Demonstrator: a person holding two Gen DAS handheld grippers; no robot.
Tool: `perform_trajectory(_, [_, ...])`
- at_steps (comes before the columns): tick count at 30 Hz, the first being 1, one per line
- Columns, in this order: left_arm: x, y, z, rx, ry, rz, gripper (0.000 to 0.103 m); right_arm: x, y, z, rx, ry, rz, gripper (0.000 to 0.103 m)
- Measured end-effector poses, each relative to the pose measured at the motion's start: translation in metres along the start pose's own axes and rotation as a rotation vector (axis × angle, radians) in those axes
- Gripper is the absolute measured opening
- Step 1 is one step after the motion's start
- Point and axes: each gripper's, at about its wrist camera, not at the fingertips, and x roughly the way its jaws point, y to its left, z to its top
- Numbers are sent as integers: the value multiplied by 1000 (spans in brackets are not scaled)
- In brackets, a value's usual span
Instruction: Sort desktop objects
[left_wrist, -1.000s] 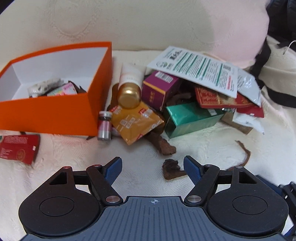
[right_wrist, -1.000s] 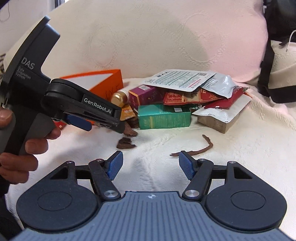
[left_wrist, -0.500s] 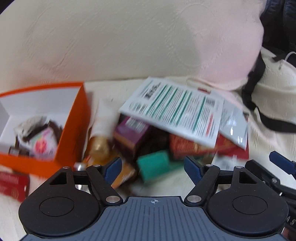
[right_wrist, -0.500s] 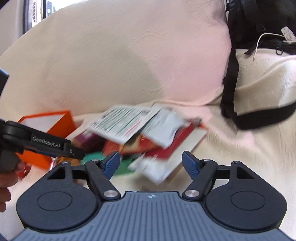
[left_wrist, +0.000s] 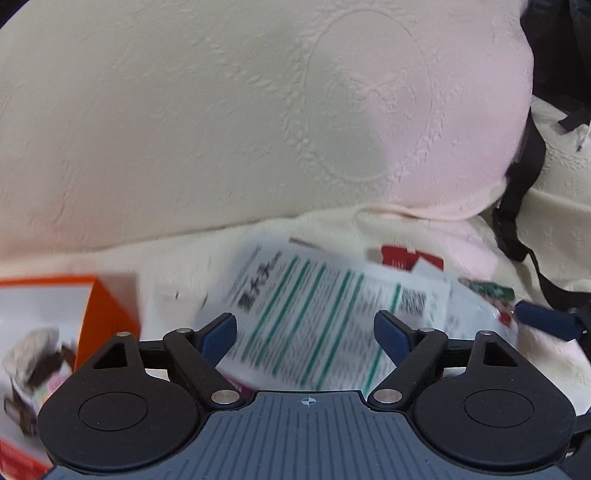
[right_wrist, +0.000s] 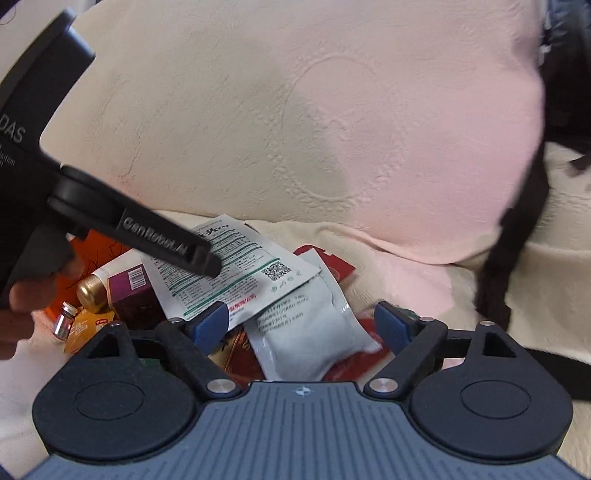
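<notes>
- Two grippers are in use, and both are empty. My left gripper (left_wrist: 306, 328) has its jaws opening with nothing pressed between the pads; my right gripper (right_wrist: 300, 324) is likewise opening and grasps nothing.
- The objects to sort lie heaped on the cream bedspread (right_wrist: 424, 280), near its back edge under the large pillow (right_wrist: 332, 129).
- Topmost is the white sachet with green lines (left_wrist: 325, 325), directly ahead of my left jaws. In the right wrist view a padded white pouch (right_wrist: 314, 332) lies just below it, over red packets (right_wrist: 332, 264).
- At the heap's left side sit a purple carton (right_wrist: 133, 295), a gold-capped tube (right_wrist: 92, 290), a small vial (right_wrist: 63, 320) and a yellow packet (right_wrist: 86, 326).
- The orange box (left_wrist: 107, 310), apparently the destination, stands at the left and already contains items.
- Recommended procedure: take the top sachet first. Approach one free edge, slide a pad beneath it, then close.
- Keep my two grippers apart; they converge on one heap.
- Thin film may slip or drag neighbours. Lift slowly.
</notes>
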Motion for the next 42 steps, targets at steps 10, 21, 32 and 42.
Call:
perform_trajectory(10, [36,3,8,-35,29,-30,102,30,5,-9,11,53,47,82])
perform_trajectory(21, [11,-20,-14,13,50,-83,102,0,36,-38,129,-22,66,39])
perform_trajectory(32, [-3,39,-34,-141,13,-17,103,10,55,-40,90,11,65,72])
perform_trajectory(42, [-1,9,-51,-35,-42,50,82,2,69,-52,210,-36,76,21])
